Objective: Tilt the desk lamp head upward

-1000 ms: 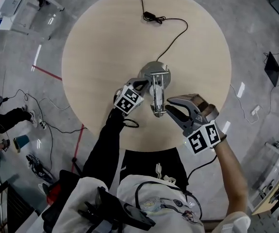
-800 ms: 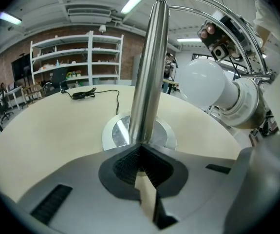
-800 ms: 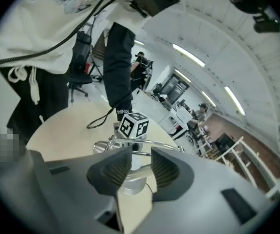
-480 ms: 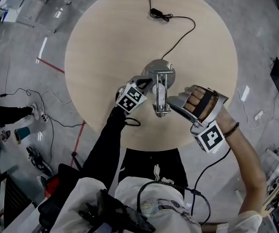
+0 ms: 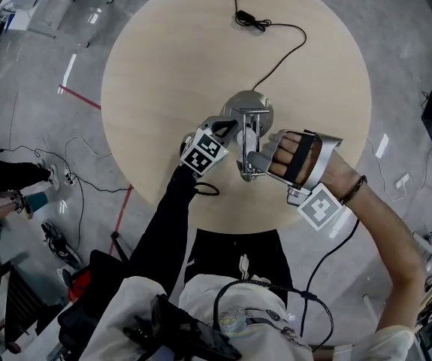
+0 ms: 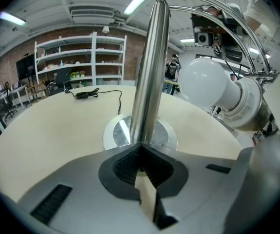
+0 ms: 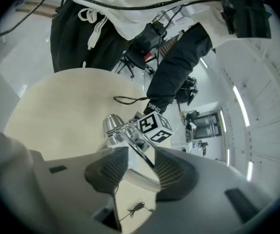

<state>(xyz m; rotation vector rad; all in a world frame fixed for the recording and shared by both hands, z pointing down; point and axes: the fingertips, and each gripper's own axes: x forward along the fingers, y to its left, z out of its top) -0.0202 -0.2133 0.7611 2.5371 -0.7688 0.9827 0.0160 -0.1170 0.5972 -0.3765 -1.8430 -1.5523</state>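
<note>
From the head view: a lamp (image 5: 247, 130) near the middle of a round table (image 5: 163, 66), base (image 5: 256, 104) flat on the wood, cord (image 5: 276, 59) trailing to the far edge. On the near side of the base, the lamp head (image 5: 247, 156), with the left claw (image 5: 228, 126) at the pole just left of it and the right claw (image 5: 256, 159) close in on it from the right. From the left gripper view: left claw (image 6: 140, 152) clamped tight on the upright pole (image 6: 147, 82), low down, just above the base (image 6: 115, 133); bulb (image 6: 205, 84) up to the right, clear of the jaws. From the right gripper view: right claw (image 7: 139, 167) spread apart, just opened wider, with the chrome end of the lamp head (image 7: 111, 126) and a thin metal rod (image 7: 140, 150) between the pads; no firm press to be made out. Looks like the reaching step: pole braced, head not yet gripped, tilt not begun. Next calls for closing the right jaws on the head, then swinging it upward while pinning the pole so as not to drag the base.
</note>
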